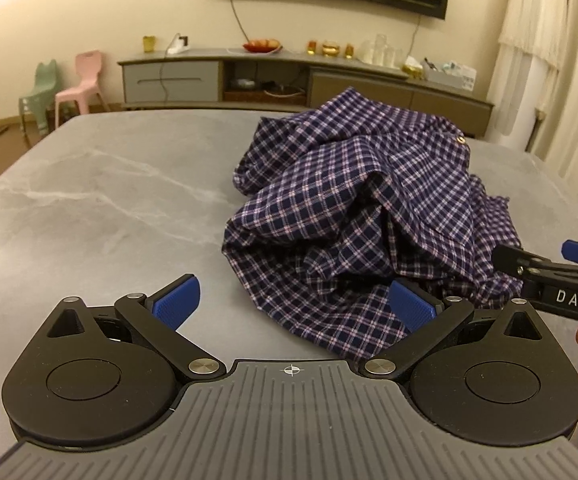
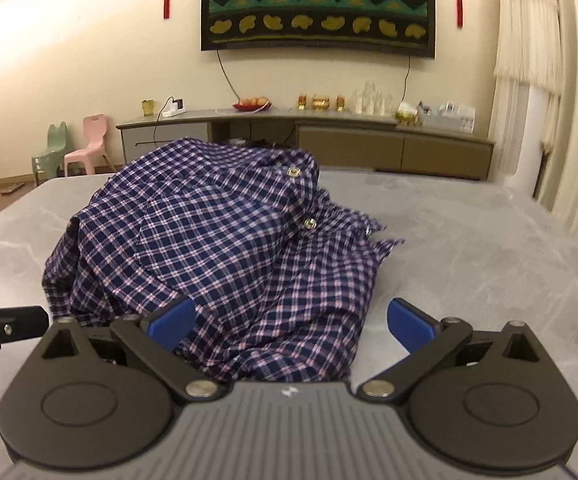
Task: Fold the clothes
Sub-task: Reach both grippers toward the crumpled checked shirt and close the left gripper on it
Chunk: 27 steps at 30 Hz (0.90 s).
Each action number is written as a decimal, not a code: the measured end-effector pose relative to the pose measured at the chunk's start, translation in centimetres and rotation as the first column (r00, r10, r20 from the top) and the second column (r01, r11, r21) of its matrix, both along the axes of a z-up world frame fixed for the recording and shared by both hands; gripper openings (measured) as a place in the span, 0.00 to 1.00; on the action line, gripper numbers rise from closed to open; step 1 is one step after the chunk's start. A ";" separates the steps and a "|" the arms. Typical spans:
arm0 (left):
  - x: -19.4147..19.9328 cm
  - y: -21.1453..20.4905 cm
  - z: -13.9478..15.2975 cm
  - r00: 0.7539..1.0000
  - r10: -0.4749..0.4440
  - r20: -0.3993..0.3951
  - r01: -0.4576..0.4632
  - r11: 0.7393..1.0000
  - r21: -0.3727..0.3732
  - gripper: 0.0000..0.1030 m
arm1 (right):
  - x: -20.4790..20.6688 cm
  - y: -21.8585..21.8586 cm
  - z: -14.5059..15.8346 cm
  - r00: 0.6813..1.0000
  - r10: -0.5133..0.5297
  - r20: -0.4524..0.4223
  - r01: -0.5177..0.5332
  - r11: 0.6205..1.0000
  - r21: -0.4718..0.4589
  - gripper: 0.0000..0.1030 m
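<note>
So you've got a crumpled plaid shirt (image 2: 217, 248) heaped on the grey marble bench (image 1: 89, 184), sitting toward the far right part of it rather than the middle, with nothing folded yet.

Both claws are spread wide and holding nothing. Your left claw (image 1: 293, 304) hangs over bare bench near the near edge, and the heap lies ahead of it and off to the right; only its right blue pad (image 1: 411, 306) overlaps the shirt's near hem, and I can't tell if it's actually touching. Your right claw (image 2: 291, 322) is lined up way better: the shirt is straight ahead, and the near hem runs right in between its 2 fingers.

The heap has no clear long axis, it's just a mound. The snap placket (image 2: 309, 222) runs down the right side of the pile toward the bench's right edge, so that's probably your best landmark for finding the front opening.

My guess is the right claw is nearer for a first pinch on the hem, then the left slides right to grab a 2nd spot and spread it flat.
</note>
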State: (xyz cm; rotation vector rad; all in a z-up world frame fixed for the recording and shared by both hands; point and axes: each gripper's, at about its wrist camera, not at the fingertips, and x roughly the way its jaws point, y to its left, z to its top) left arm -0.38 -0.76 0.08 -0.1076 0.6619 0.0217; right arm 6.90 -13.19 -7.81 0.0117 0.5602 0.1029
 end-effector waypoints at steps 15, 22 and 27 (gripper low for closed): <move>-0.3 -0.4 0.3 0.999 -0.032 -0.003 0.032 0.999 0.004 0.00 | -0.8 -0.3 1.1 0.998 0.061 -0.005 -0.060 0.997 0.044 0.01; -0.7 -0.8 0.7 0.999 -0.035 0.023 0.035 0.999 0.014 0.00 | -1.6 0.2 1.7 0.995 0.095 0.025 -0.096 0.995 0.019 0.00; -0.8 -0.3 0.7 1.000 -0.016 0.025 0.016 1.000 0.003 0.00 | -1.5 0.1 1.9 0.995 0.094 0.028 -0.095 0.995 0.013 0.00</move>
